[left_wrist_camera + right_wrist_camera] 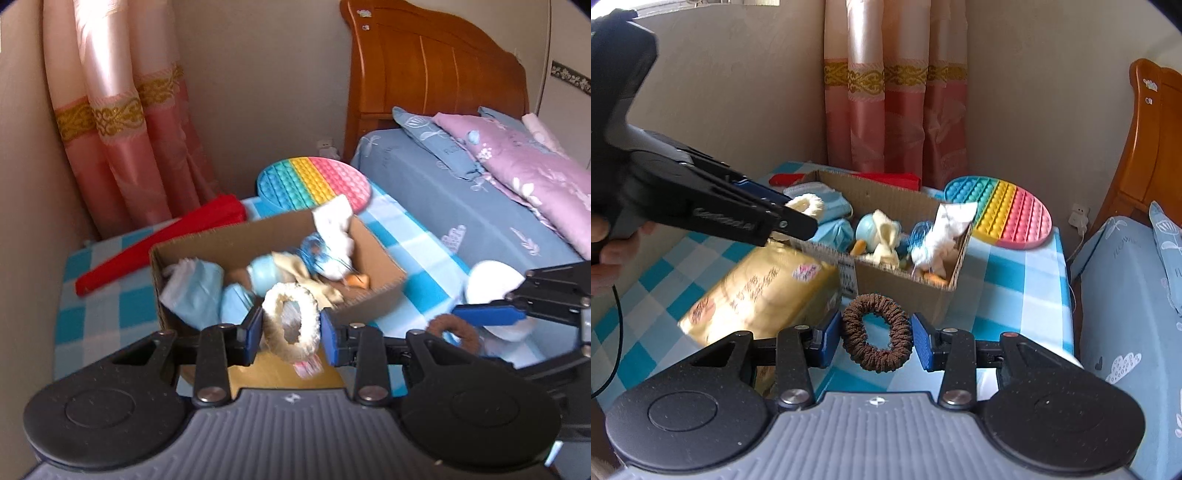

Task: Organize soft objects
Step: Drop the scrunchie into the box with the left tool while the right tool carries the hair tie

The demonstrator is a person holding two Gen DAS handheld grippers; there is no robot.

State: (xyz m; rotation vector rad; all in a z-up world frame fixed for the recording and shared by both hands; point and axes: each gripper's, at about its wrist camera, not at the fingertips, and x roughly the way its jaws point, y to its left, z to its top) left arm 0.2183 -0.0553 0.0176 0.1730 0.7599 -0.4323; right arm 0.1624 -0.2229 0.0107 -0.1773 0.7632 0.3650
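Observation:
My left gripper (291, 330) is shut on a cream fluffy scrunchie (306, 321), held just above the near edge of an open cardboard box (373, 291). The box holds several soft things: blue cloths, a white cloth, a beige cloth. My right gripper (875, 338) is shut on a brown scrunchie (858, 321), held in front of the box (905, 291). The left gripper (783, 218) with the cream scrunchie (807, 203) shows over the box's left side in the right wrist view. The right gripper and brown scrunchie (465, 328) show at the right in the left wrist view.
The box stands on a blue-and-white checked tablecloth (1015, 280). A gold packet (768, 291) lies left of the box. A rainbow pop-it mat (1008, 210) and a red folded thing (155, 243) lie behind it. A bed (461, 192) with pillows is at right, curtains behind.

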